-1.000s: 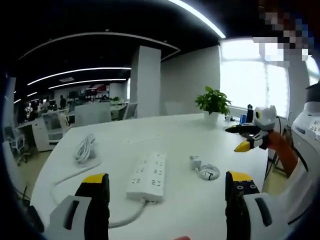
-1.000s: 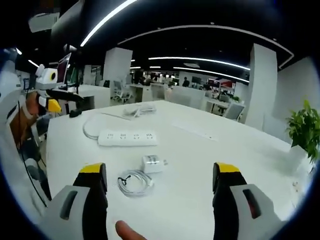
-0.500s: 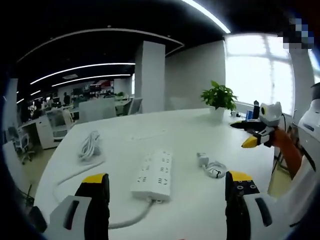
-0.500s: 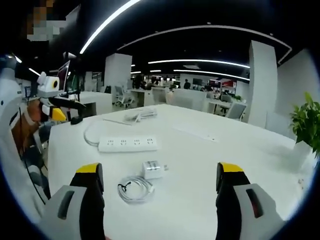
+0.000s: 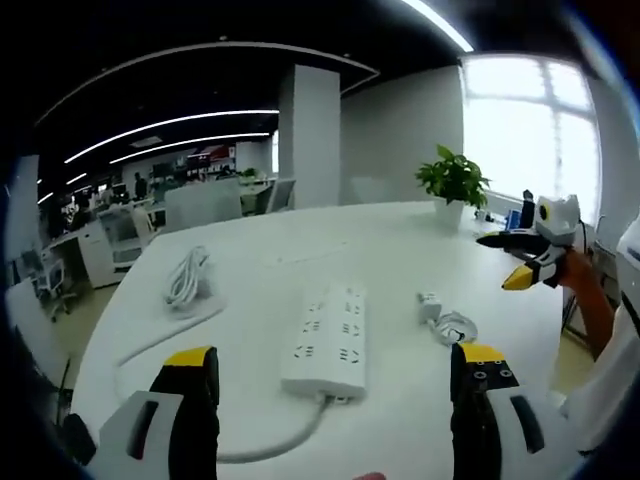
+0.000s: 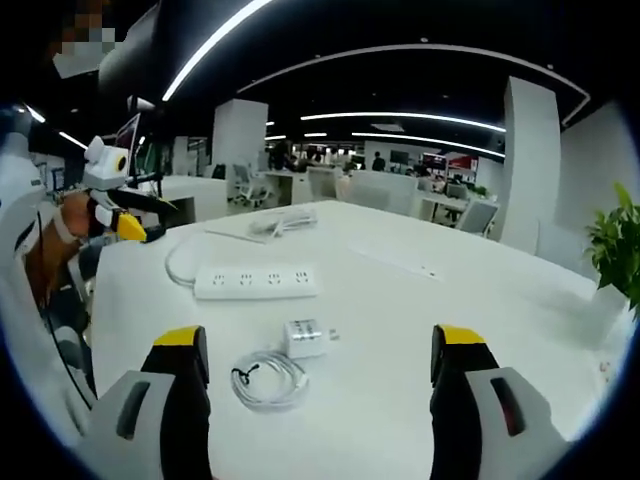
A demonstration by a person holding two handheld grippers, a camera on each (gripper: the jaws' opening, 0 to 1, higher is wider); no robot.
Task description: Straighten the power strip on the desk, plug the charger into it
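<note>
White desk [image 5: 250, 270] in an open office holds power strip [image 5: 328, 340], charger [image 6: 305, 337]; both grippers spread.

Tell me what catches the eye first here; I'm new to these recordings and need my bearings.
A white power strip lies on the big white desk, its cord curving off to a coiled bundle. Beside it sit a small white charger and its coiled cable. Both grippers hover open above the desk, and a potted plant stands at the far edge.
</note>
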